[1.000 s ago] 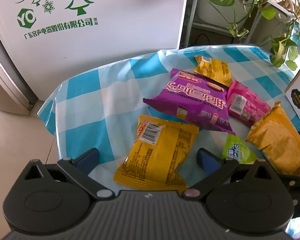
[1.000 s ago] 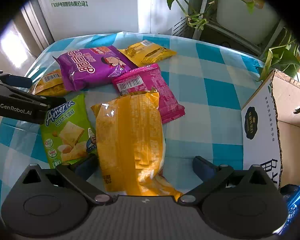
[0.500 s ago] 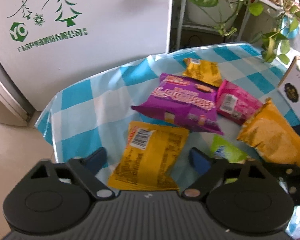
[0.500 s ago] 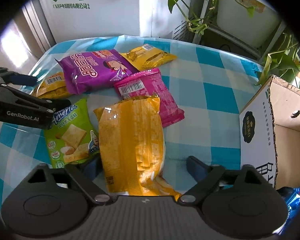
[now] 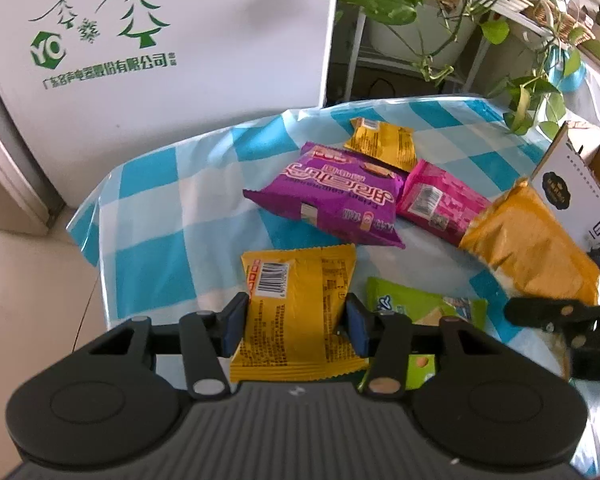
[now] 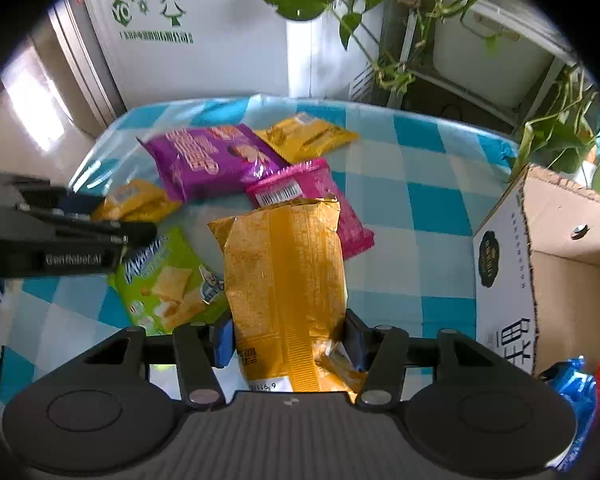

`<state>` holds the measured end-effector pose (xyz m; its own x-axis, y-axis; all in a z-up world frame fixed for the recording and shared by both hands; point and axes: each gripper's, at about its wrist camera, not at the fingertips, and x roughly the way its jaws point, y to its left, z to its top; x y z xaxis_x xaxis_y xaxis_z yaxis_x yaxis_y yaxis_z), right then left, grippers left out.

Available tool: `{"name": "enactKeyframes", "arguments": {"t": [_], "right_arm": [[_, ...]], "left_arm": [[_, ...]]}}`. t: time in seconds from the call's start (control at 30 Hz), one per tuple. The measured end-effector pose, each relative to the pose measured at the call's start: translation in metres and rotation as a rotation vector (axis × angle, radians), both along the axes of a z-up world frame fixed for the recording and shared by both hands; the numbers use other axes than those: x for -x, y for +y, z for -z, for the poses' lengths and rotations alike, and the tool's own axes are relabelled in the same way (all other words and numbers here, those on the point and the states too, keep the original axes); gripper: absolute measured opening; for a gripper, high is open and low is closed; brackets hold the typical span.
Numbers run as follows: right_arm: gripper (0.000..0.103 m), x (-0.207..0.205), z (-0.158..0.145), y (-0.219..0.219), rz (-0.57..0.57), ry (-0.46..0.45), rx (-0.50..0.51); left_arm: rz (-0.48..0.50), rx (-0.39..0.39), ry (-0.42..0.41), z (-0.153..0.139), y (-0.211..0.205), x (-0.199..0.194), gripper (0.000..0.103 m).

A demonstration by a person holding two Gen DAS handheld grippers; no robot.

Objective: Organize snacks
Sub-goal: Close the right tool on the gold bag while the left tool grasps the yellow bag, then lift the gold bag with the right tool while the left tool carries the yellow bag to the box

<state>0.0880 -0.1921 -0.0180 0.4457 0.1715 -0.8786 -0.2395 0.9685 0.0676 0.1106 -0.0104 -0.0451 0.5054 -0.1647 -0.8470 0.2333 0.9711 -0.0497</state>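
The left gripper (image 5: 296,326) clamps a yellow snack packet (image 5: 298,312) by its sides above the blue-checked tablecloth (image 5: 152,216), while the right gripper (image 6: 288,340) pinches a tall orange snack bag (image 6: 286,276). A purple packet (image 5: 332,196), a pink packet (image 5: 436,200), a small yellow packet (image 5: 384,142) and a green cracker packet (image 6: 168,280) lie on the cloth; an open cardboard box (image 6: 556,276) stands just right of the orange bag

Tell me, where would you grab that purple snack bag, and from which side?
Probably across its narrow width, near one short sealed end, coming down from above. The purple bag lies flat and puffy on the tablecloth, its far end overlapped by the small yellow packet and the pink packet alongside, so the near-left end looks freest.
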Motion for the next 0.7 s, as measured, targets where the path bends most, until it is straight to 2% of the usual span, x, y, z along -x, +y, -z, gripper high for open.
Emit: {"name": "enactKeyframes", "arguments": {"t": [0.43, 0.7], "right_arm": [[0.059, 0.04, -0.034, 0.007, -0.028, -0.08, -0.028], [0.059, 0.059, -0.046, 0.003, -0.01, -0.116, -0.051]], "left_arm": [[-0.083, 0.057, -0.066, -0.028, 0.008, 0.039, 0.049], [-0.102, 0.084, -0.077, -0.031, 0.004, 0.064, 0.049]]}}
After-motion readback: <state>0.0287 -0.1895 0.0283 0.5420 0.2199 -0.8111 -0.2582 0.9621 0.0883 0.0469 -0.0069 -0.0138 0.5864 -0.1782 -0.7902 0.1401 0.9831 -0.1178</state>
